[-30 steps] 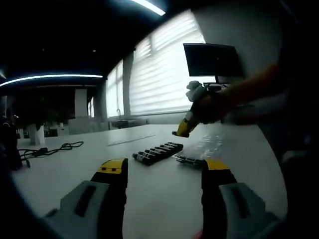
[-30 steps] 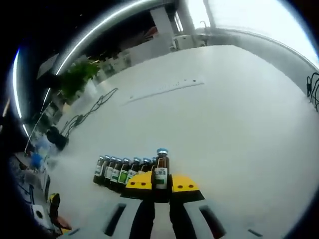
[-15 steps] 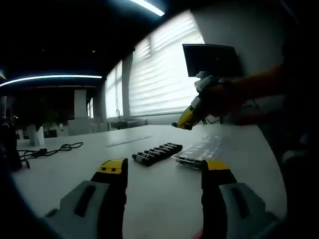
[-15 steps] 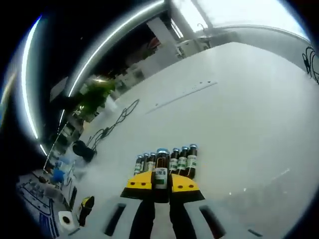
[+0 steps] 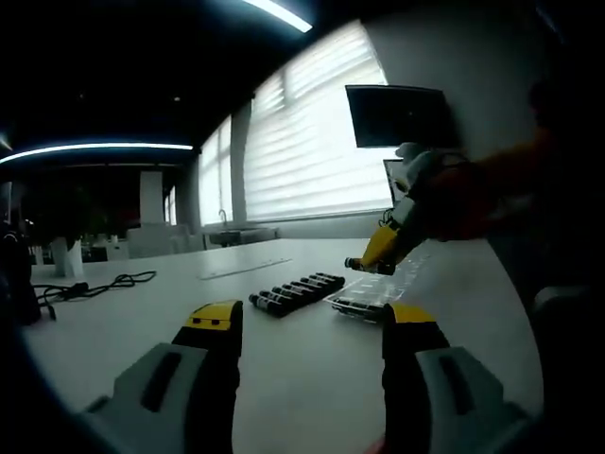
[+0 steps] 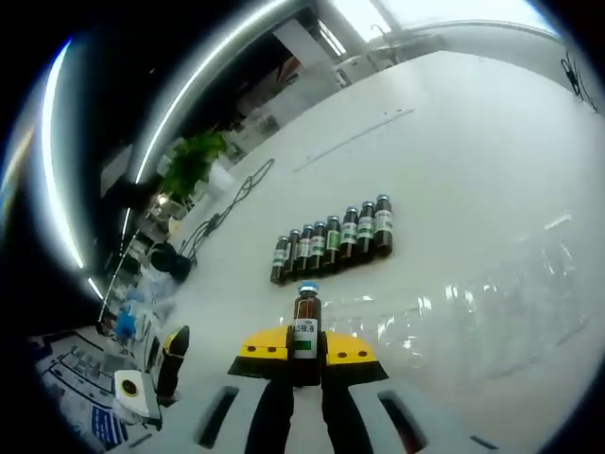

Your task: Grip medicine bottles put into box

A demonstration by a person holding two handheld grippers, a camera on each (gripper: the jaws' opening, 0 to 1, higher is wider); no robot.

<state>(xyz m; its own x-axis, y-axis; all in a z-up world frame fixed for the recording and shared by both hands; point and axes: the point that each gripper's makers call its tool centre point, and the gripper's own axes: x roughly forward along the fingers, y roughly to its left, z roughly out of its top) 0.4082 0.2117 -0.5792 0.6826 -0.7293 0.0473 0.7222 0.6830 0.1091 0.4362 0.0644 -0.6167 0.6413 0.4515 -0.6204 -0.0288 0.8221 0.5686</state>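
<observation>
Smooth white table (image 6: 473, 142); clear ribbed plastic tray box (image 6: 492, 303) ahead-right of right gripper (image 6: 305, 348), which clamps a brown glass label-wrapped bottle (image 6: 305, 322). Row of matching bottles (image 6: 331, 241) beyond it. Left gripper (image 5: 307, 326) wide, empty. Since earlier: right gripper now over the tray, row farther off.

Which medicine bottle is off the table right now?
The one clamped upright in the right tongs: bottle, apart from the row of bottles standing on the table.

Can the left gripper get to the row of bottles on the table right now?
Probably yes. The left gripper has its jaws open and holds nothing, and bare table lies between it and the row of bottles.
</observation>
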